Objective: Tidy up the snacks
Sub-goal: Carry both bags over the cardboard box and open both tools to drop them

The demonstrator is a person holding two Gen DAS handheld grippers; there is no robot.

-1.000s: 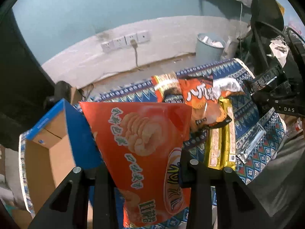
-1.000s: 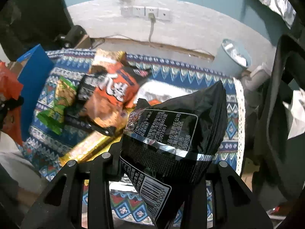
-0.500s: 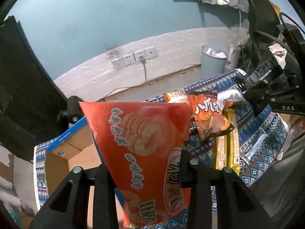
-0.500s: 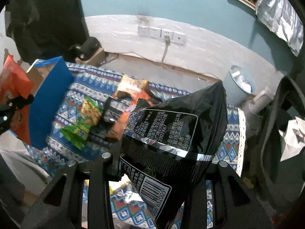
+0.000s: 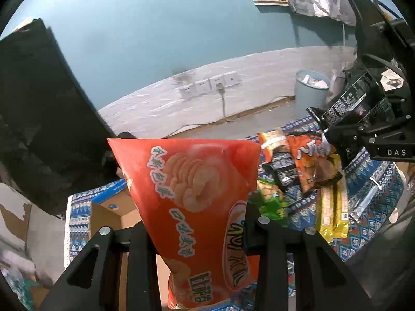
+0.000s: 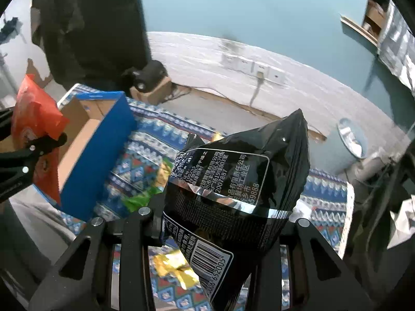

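Left wrist: left claw (image 5: 199,235) clamps 1 red bag (image 5: 192,194); right claw (image 6: 215,230) clamps 1 black bag (image 6: 233,181); 1 blue box (image 6: 98,150).

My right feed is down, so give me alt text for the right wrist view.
The right hand-held gripper grips a black snack bag above a patterned cloth. At left, the left hand-held gripper holds a red bag over an open blue box; a green packet lies on the cloth.

light: dim, even | blur: right view smeared | edges: fisheye-warped, dark corners
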